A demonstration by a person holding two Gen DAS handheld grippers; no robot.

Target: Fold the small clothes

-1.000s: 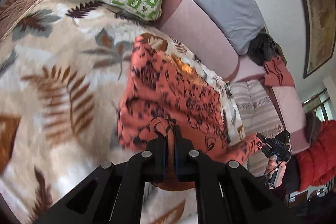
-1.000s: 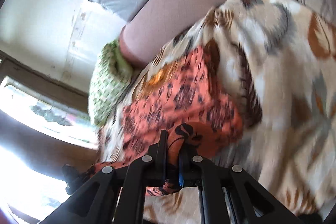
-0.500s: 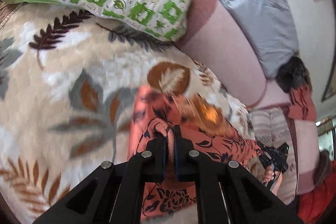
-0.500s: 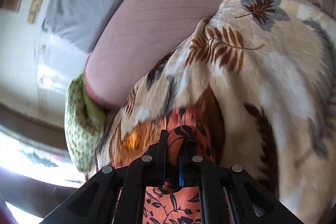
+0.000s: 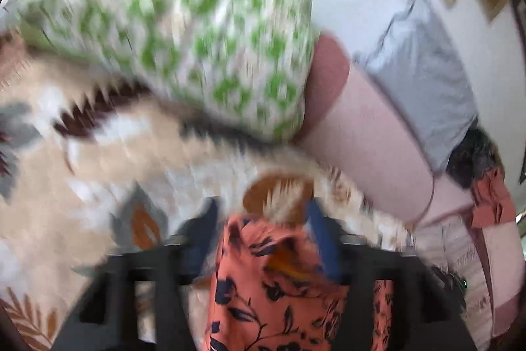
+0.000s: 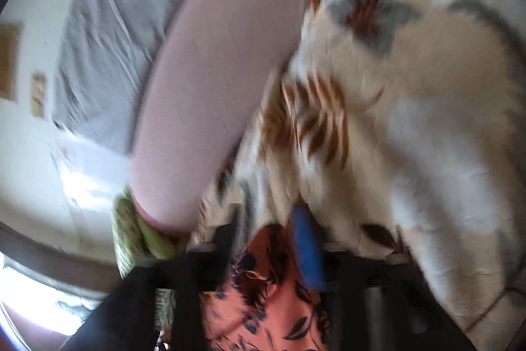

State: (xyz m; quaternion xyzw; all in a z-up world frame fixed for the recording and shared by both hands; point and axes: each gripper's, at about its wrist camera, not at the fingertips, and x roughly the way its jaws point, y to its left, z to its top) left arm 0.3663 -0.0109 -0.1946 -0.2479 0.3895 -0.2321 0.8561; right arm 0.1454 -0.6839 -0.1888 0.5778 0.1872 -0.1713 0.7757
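We have both tongs, left (image 5: 263, 229) and right (image 6: 273, 232), spread wide over the orange garment (image 5: 276, 285), released near the sofa's back edge; one fold looks laid, smoothing likely remains

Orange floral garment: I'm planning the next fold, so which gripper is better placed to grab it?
Probably the left gripper: its open fingers straddle the broad edge of the orange floral garment. The right gripper, also open, has only a narrow corner between its fingers. Both views are blurred.

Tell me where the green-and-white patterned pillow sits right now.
In the left wrist view, the green-and-white pillow fills the upper left, lying on the leaf-print blanket against the pink sofa back; the right wrist view shows only its edge at lower left.
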